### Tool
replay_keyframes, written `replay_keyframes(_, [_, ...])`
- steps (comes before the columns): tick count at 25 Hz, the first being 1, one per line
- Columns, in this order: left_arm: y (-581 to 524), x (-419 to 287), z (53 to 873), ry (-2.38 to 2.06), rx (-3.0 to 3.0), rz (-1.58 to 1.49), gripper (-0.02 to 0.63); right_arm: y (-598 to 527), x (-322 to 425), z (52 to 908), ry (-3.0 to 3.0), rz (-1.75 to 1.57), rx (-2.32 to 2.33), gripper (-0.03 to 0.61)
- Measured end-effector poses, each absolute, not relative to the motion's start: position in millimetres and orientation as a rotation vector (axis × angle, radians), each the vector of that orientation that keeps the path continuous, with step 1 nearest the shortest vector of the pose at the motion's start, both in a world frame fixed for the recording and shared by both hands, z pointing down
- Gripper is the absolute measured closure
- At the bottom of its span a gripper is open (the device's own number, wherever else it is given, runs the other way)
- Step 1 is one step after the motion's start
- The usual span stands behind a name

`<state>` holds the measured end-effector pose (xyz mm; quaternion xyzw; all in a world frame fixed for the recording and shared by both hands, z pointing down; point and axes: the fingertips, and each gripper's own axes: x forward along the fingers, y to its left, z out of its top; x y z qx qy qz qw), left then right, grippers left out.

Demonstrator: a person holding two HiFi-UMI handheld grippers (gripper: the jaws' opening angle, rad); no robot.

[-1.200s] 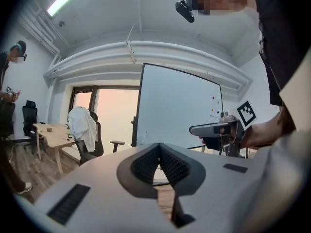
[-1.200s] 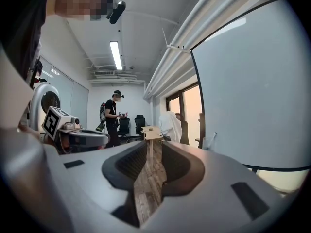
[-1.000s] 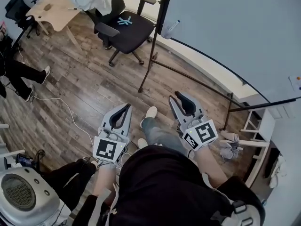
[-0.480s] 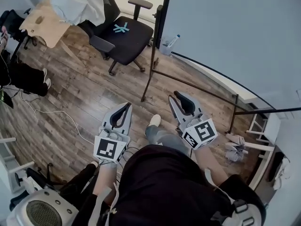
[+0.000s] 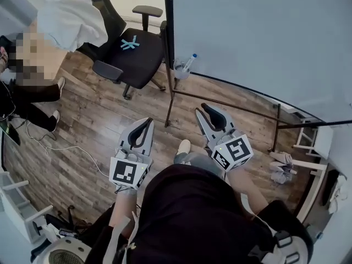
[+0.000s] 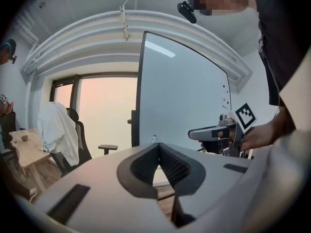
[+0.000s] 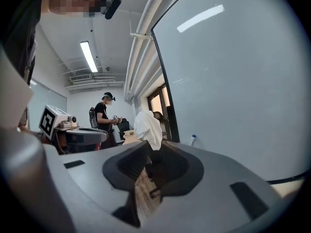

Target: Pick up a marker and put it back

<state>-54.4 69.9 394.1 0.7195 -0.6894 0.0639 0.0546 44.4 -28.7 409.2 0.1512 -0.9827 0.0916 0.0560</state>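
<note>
Marker (image 5: 188, 62) stands in a cup (image 5: 180, 71) at the whiteboard (image 5: 258, 32) corner, 12 o'clock, well apart. Left hand-held gripper (image 5: 147, 123) closed, empty. Right hand-held gripper (image 5: 203, 108) slightly parted, empty. Both aimed boardward, likely for approach.

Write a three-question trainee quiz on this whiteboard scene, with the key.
1. True or false: the left gripper holds a marker.
2. Where is the blue-capped marker? A, lying on the floor; B, standing by the bottom corner of the whiteboard; C, on a desk.
3. What is draped over the back of the office chair?

Key: 1, false: its jaws meet at the tips with nothing between them. 2, B. 3, a white cloth.
</note>
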Motion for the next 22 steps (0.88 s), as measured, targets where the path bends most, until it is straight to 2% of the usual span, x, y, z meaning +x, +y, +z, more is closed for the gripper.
replay_keyframes(22, [-23,-78,401,-1.893,2.300,0.328,0.606,-129,3,436,-2.908,0.395,0.694,0.485])
